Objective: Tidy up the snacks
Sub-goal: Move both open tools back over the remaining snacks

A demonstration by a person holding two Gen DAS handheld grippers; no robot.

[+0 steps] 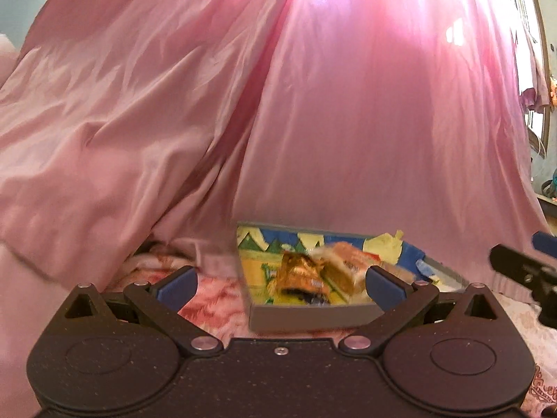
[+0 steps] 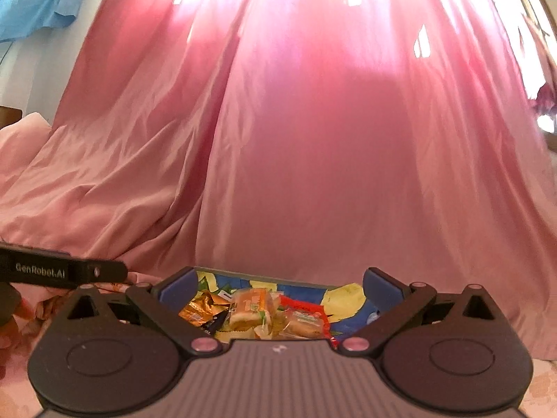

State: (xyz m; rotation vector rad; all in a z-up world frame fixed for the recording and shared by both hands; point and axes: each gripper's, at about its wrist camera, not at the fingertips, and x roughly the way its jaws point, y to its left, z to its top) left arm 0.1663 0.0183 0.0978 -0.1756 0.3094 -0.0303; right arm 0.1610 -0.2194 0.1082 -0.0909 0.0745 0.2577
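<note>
Both the left gripper [image 1: 280, 284] and right gripper [image 2: 278, 287] hang spread, empty, near the snack tray [image 1: 313, 317]; seemingly between picks; next needs another snack chosen.

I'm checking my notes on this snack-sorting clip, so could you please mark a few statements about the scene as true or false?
1. The snacks lie in a grey tray with a colourful lining. True.
2. The right gripper is clamped on a packet. False: its jaws stand wide apart with nothing pressed between them.
3. A pink curtain hangs behind the tray. True.
4. The left gripper holds the orange wrapper. False: its jaws are open, and the wrapper lies in the tray beyond them.
5. The tray is empty. False: several wrapped snacks lie in it.
</note>
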